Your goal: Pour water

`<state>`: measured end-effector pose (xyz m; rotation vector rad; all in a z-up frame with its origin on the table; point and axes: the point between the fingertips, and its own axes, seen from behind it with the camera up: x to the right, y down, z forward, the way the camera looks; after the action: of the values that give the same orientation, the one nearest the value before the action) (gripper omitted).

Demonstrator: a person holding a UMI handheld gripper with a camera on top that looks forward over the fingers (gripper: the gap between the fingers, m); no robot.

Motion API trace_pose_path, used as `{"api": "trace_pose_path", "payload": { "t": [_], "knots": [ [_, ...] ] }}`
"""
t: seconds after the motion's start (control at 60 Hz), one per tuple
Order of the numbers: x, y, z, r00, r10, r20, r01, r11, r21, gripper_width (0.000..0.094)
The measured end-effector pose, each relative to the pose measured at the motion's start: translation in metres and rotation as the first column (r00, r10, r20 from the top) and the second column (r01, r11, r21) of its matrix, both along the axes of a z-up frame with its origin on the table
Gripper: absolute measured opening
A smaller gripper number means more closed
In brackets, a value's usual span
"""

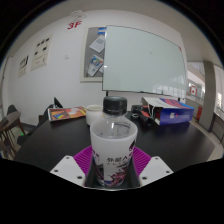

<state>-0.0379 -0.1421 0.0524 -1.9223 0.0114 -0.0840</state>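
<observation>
A clear plastic water bottle (111, 140) with a black cap and a white printed label stands upright between my fingers, filling the gap from pad to pad. Both purple pads (72, 164) press on its label, so my gripper (111, 170) is shut on the bottle. The bottle's base is hidden below the fingers, so I cannot tell whether it rests on the dark table (50, 140) or is lifted. A pale cup or bowl (93, 113) stands on the table just beyond the bottle, a little to its left.
A blue box (172, 116) and other clutter lie at the far right of the table. A colourful book (65, 113) lies at the far left. A whiteboard (145, 62) hangs on the wall behind. A chair (10, 125) stands at the left.
</observation>
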Motion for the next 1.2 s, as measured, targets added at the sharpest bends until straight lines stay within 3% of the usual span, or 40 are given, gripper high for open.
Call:
{"api": "trace_pose_path", "payload": {
  "t": [0.183, 0.283, 0.45, 0.6, 0.733, 0.85, 0.983, 1.083, 1.2],
  "knots": [
    [0.0, 0.0, 0.001, 1.0, -0.015, -0.009, 0.015, 1.0, 0.005, 0.0418],
    [0.008, -0.003, 0.008, 0.999, -0.029, 0.032, 0.03, 1.0, -0.004, 0.0417],
    [0.057, -0.002, 0.033, 0.977, -0.125, 0.174, 0.128, 0.992, -0.008, 0.0413],
    [0.131, 0.025, 0.085, 0.902, -0.215, 0.374, 0.22, 0.975, 0.03, 0.0415],
    [0.174, 0.079, 0.152, 0.753, -0.246, 0.611, 0.228, 0.968, 0.108, 0.0414],
    [0.178, 0.149, 0.205, 0.524, -0.228, 0.821, 0.155, 0.973, 0.171, 0.0413],
    [0.145, 0.229, 0.239, 0.177, -0.146, 0.973, -0.004, 0.989, 0.149, 0.0411],
    [0.099, 0.278, 0.236, -0.084, -0.087, 0.993, -0.14, 0.987, 0.075, 0.0415],
    [0.052, 0.315, 0.203, -0.334, -0.037, 0.942, -0.257, 0.965, -0.053, 0.0412]
  ]
}}
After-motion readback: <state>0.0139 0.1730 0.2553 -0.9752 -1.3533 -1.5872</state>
